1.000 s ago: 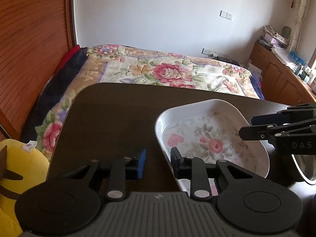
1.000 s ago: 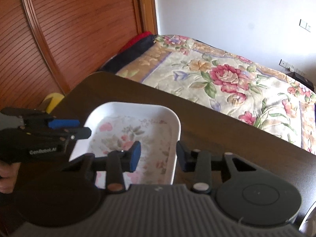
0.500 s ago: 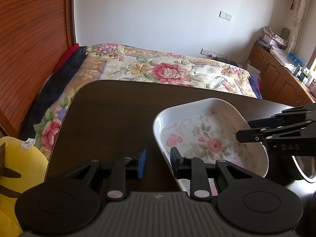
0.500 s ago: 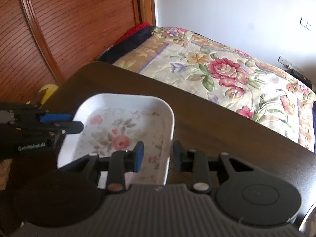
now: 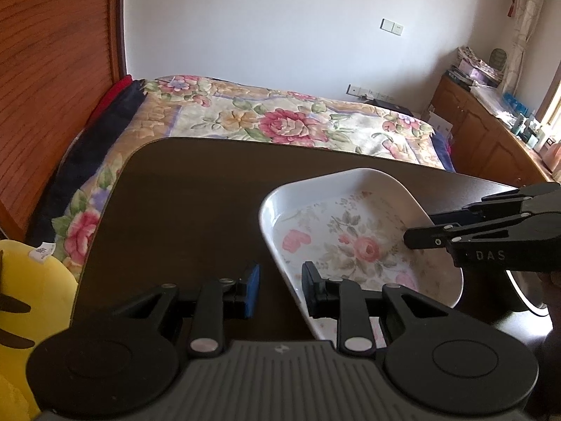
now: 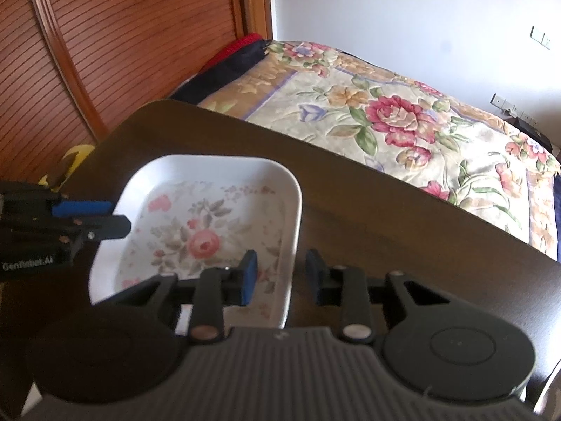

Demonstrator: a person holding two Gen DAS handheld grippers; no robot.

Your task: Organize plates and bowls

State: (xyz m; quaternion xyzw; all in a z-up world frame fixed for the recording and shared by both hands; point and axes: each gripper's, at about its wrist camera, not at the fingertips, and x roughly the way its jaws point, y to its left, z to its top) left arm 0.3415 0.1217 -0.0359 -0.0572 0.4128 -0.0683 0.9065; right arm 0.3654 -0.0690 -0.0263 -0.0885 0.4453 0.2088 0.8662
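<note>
dish: white rectangular floral dish – sits on the dark worktop, rose print inside, rounded corners; landmark for everything below
left hand-held gripper: jaws apart, straddling the dish's left rim – blue pad outside over the worktop, black pad over the dish interior; not clamped on the rim
right hand-held gripper: jaws apart, straddling the dish's right rim – blue pad over the dish interior, black pad outside over the worktop; not clamped
cross-view: right hand-held gripper fingers show at the dish's right edge in the left wrist view; left hand-held gripper shows at the dish's left edge in the right wrist view
round metal rim: just right of the dish, mostly hidden behind the right hand-held gripper; can't tell what it is
bed: floral quilt, beyond the dish past the worktop's far edge
yellow plush: well left of the dish, off the worktop
wooden cabinet: far right of the dish, cluttered top
</note>
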